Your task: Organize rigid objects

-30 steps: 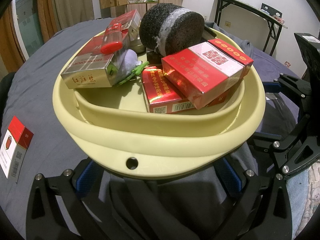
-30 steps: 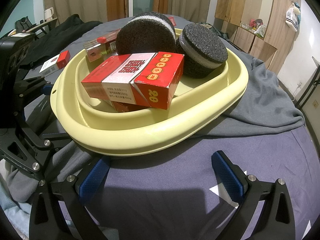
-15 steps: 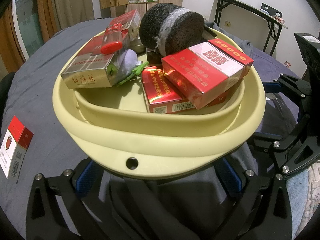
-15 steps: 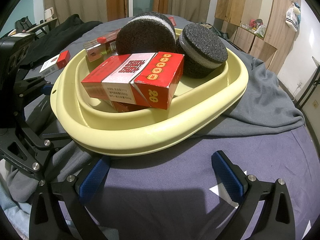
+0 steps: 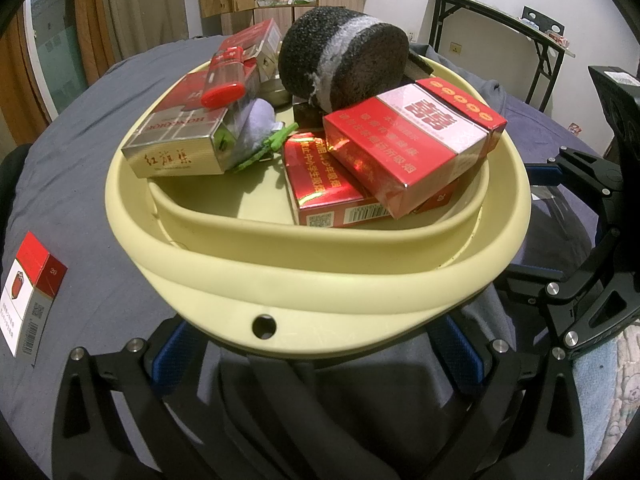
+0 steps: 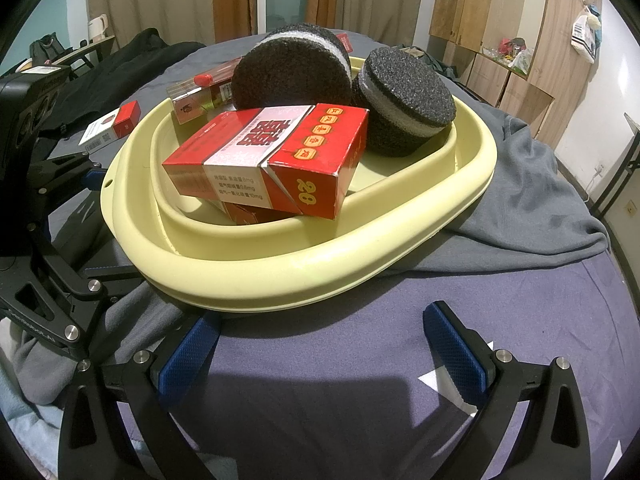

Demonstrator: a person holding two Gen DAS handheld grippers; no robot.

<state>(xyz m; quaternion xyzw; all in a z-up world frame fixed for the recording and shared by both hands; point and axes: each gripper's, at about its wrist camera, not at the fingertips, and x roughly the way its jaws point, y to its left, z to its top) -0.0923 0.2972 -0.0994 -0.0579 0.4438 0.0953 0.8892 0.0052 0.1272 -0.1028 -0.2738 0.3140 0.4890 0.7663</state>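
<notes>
A pale yellow basin [image 5: 320, 280] [image 6: 304, 268] sits on the bed. It holds red cigarette boxes [image 5: 408, 140] [image 6: 272, 156], a silver box [image 5: 176, 140], a red lighter [image 5: 224, 80] and two black round sponges with a white band [image 5: 344, 60] [image 6: 404, 100]. One red-and-white pack [image 5: 32, 300] [image 6: 112, 126] lies loose on the cover, left of the basin. My left gripper [image 5: 316, 352] is open, its blue pads just under the basin's near rim. My right gripper [image 6: 320, 354] is open too, close to the rim at another side, with nothing between its fingers.
A grey garment [image 6: 540, 208] lies crumpled under and beside the basin on the blue-grey bed cover [image 6: 400, 340]. Each gripper's black frame shows in the other's view [image 5: 580, 280] [image 6: 44, 232]. A folding table [image 5: 500, 32] and wooden cabinets [image 6: 500, 40] stand beyond the bed.
</notes>
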